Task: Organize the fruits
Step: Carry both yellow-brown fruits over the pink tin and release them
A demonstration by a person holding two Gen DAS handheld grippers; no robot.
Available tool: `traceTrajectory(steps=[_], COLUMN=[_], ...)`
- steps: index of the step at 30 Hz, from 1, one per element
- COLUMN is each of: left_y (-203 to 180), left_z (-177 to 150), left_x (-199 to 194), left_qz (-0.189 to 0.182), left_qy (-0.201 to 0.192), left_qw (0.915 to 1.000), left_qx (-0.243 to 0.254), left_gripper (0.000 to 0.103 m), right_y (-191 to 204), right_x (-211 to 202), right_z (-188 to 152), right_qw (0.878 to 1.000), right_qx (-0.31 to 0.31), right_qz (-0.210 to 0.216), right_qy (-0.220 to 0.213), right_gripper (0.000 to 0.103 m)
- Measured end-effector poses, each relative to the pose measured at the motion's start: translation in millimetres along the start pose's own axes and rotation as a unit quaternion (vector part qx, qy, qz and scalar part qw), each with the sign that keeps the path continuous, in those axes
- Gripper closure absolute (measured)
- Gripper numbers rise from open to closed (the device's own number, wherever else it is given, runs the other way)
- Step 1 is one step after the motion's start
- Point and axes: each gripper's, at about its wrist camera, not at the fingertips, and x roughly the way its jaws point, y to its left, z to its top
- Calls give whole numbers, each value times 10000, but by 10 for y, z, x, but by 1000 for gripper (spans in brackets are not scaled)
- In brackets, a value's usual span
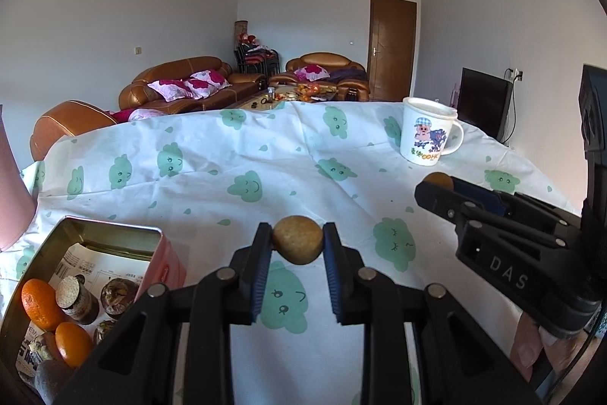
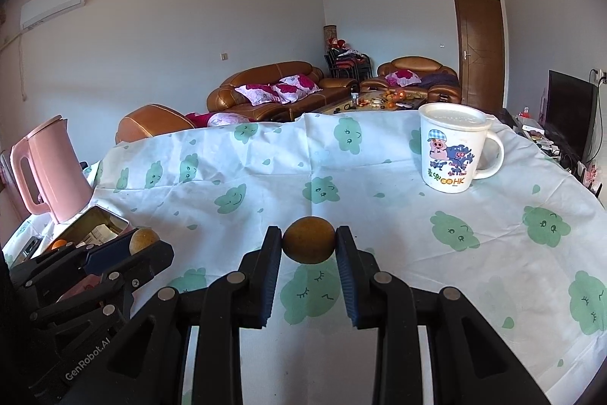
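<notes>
My left gripper (image 1: 297,240) is shut on a small round brown fruit (image 1: 297,240) and holds it above the tablecloth. My right gripper (image 2: 309,245) is shut on a second brown fruit (image 2: 309,245), also above the cloth. Each gripper shows in the other view: the right one (image 1: 440,185) with its fruit (image 1: 439,179), the left one (image 2: 146,243) with its fruit (image 2: 143,240). An open metal tin (image 1: 110,228) at the lower left holds two oranges (image 1: 38,302) and dark round items; it also shows in the right wrist view (image 2: 95,215).
A white cartoon mug (image 2: 453,150) with a lid stands at the far right of the table (image 1: 265,158). A pink kettle (image 2: 49,169) stands at the left behind the tin. Sofas, a door and a TV lie beyond the table.
</notes>
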Motion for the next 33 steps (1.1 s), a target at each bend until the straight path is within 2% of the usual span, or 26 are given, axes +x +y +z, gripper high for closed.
traceTrajectory(steps=[11, 33], left_y=[105, 320], left_z=[-78, -230], left_x=[-207, -470], left_qz=[89, 362], left_qy=[-189, -177], left_qw=[9998, 9991], left_qx=[-77, -163], left_gripper=[75, 75], right_y=[349, 701], right_x=[-188, -319], right_z=[-106, -218], right_qw=[9987, 9958], right_qx=[-457, -592], right_qz=[-6, 672], right_qy=[-208, -185], right_gripper=[72, 72])
